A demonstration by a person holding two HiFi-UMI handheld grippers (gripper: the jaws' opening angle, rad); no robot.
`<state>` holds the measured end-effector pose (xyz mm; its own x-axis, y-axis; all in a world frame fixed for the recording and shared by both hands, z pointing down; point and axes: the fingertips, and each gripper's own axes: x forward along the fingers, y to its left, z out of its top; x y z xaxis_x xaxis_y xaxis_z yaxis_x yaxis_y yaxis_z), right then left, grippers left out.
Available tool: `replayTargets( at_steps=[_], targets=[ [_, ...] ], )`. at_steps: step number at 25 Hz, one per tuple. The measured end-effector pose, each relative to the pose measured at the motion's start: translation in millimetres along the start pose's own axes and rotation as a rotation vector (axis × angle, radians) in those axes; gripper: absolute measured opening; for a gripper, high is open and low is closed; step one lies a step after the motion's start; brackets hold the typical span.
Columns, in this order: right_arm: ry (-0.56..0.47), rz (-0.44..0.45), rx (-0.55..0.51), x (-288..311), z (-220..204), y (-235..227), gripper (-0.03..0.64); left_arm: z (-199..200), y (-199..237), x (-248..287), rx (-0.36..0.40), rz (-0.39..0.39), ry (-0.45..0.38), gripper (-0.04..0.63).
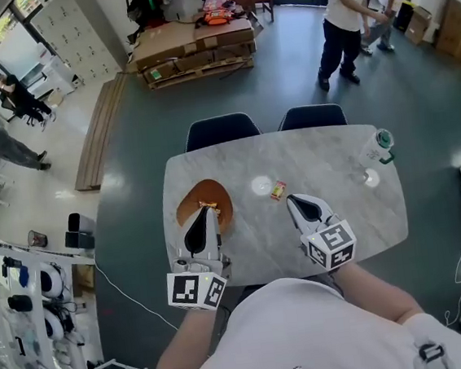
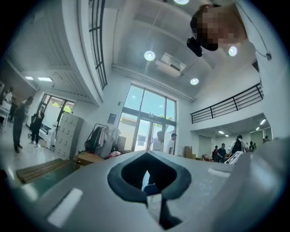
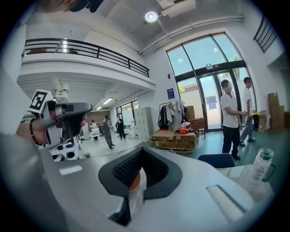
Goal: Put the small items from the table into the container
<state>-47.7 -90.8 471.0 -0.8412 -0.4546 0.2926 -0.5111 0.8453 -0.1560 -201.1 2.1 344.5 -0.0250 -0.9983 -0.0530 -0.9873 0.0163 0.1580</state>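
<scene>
Marble table (image 1: pixel 334 160), candy (image 1: pixel 278 189) well clear of edges

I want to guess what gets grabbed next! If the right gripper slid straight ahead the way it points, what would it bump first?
Most likely the small wrapped item, lying on the table just ahead of the right gripper. Height is hard to judge, so it might pass above.

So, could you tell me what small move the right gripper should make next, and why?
Probably open the right gripper and ease it toward the small colourful item just ahead of it: its jaws look shut and empty, and that item lies on the table, outside the brown container.
</scene>
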Motion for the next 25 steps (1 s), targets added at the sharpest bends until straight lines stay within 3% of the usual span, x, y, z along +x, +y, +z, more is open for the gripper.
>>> replayTargets(
  at_steps=[14, 21, 25],
  targets=[
    [0.008, -0.017, 0.008, -4.5, -5.2, -13.1, 0.028, -35.2, -8.4, 13.9, -0.027, -0.022, 0.089, 0.003],
    [0.022, -0.037, 0.026, -4.1, -10.1, -20.5, 0.028, -85.0, -20.6, 38.3, -0.013, -0.112, 0.259, 0.052],
    [0.027, -0.071, 0.047, -8.6, -17.4, -30.2, 0.028, -131.1, -34.1, 63.1, 0.011, -0.207, 0.403, 0.078]
  ],
)
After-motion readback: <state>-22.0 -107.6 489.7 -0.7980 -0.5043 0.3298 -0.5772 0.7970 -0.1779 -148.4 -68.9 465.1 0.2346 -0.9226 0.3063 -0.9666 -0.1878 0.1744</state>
